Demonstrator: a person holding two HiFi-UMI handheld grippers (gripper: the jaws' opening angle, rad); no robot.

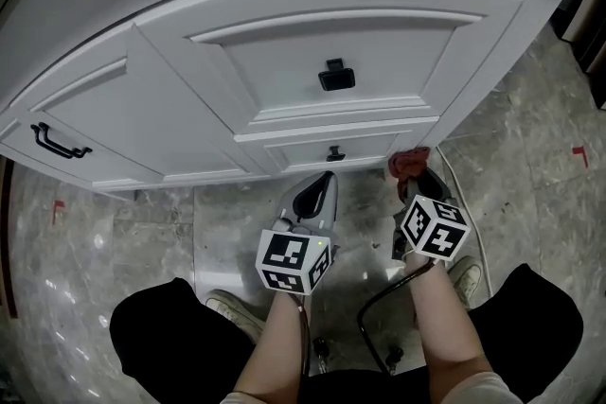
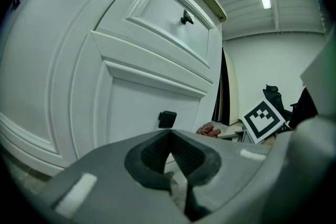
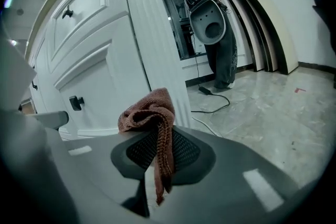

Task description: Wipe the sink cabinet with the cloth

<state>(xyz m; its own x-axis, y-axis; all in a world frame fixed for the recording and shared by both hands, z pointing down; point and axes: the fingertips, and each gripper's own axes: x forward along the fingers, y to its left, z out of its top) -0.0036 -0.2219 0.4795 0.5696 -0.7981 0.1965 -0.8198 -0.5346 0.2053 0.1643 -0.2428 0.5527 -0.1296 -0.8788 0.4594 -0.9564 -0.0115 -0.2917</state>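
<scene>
**A:** Where is the cloth sitting?

**B:** The cloth [image 3: 148, 110] is bunching above the right tool [image 3: 157, 159], which is clenching it, and one thin tail is hanging down between the jaws. It is hovering low at the right end of the cabinet [image 1: 331, 33], near the corner post. I cannot tell whether it is touching the panel.

**A:** What are you worrying about?

**B:** Mostly the grip. Only a narrow strand seems to be getting pinched, so dragging along the paint may pull the cloth free. The wad is also small. If the tool is pressing in at a flat angle, hard jaw tips could be rubbing the white face instead of the fabric.

**A:** Is anything getting in the way?

**B:** The lower drawer's knob [image 1: 335, 153] is sticking out just left of the cloth and could snag a sweep. The left tool [image 1: 317, 196] is clenching nothing and is pointing at that same drawer, crowding the right one. A cable [image 1: 371, 322] is trailing over the floor [image 1: 530, 203] between the shoes [image 1: 227, 307]. A person [image 3: 218, 44] is standing far off to the right, well apart.
</scene>
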